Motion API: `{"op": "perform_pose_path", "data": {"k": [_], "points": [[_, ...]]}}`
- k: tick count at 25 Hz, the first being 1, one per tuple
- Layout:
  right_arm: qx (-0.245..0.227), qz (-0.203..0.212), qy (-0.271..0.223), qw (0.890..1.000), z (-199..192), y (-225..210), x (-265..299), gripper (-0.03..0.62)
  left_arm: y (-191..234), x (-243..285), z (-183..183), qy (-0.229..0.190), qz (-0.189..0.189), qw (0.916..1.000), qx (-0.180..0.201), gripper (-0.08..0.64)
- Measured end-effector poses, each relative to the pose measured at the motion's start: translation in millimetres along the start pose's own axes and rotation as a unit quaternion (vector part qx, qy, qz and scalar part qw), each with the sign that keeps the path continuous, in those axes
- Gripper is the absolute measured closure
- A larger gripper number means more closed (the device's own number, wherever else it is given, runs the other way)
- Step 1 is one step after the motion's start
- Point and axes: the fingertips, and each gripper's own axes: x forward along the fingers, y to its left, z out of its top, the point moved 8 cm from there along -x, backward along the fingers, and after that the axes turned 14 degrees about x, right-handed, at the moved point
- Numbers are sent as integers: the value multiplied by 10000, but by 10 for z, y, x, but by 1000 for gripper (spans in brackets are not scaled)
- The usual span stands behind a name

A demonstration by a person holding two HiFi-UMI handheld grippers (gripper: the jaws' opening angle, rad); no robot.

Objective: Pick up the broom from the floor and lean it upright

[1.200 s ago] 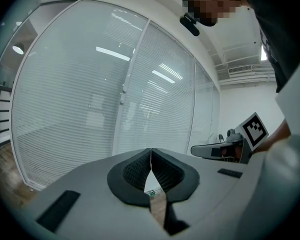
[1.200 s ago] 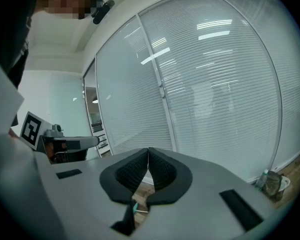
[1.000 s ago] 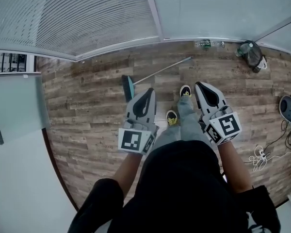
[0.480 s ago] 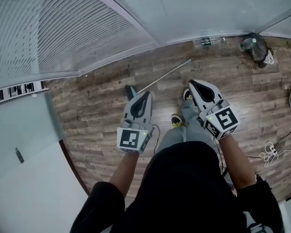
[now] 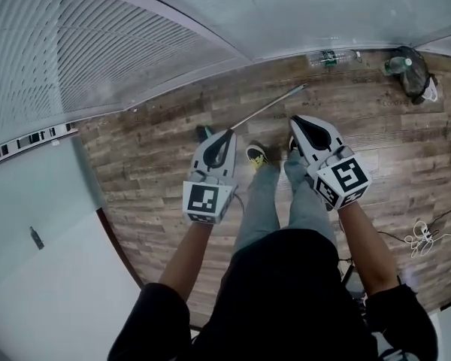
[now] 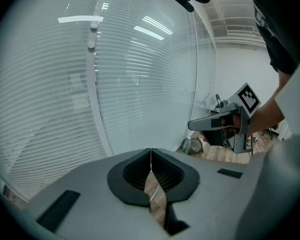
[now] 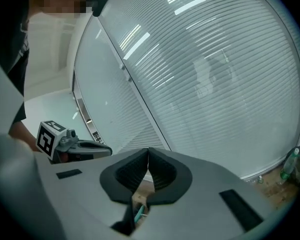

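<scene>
Broom: the long broom [image 5: 267,108], with a thin silver handle and a teal-and-dark head, lies flat on the brown wood-plank floor [image 5: 150,171]. Its handle slants toward the white slatted blinds [image 5: 98,59].
Left: the left hand-held gripper [image 5: 226,135] has its jaws pressed together with nothing between them. In the head view its tip shows just beside the broom head.
Right: the right hand-held gripper [image 5: 295,122] is likewise pressed together and empty, near the handle.
Feet: a yellow-and-black shoe [image 5: 256,154] shows between the two grippers.
Wall base: a clear plastic bottle [image 5: 331,57].
</scene>
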Motion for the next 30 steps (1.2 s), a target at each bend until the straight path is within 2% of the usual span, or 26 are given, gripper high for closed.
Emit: {"op": "perform_pose_path", "data": {"k": [6, 13, 18, 26, 30], "points": [[157, -231, 149, 9995, -212, -302, 296, 574, 68, 489, -420, 324, -459, 9983, 158, 537], [338, -595, 533, 9962, -716, -805, 801, 574, 160, 1176, -1397, 696, -740, 9947, -144, 537], [521, -962, 741, 9912, -1190, -1193, 1124, 574, 178, 1560, -2110, 1164, -961, 9884, 176, 537], [762, -1245, 983, 9844, -1874, -1539, 1577, 574, 153, 2130, -3015, 1474, -1243, 9799, 519, 537], [669, -1331, 1217, 9813, -2166, -1713, 1754, 574, 78, 2338, -3390, 1585, -1334, 9772, 472, 537]]}}
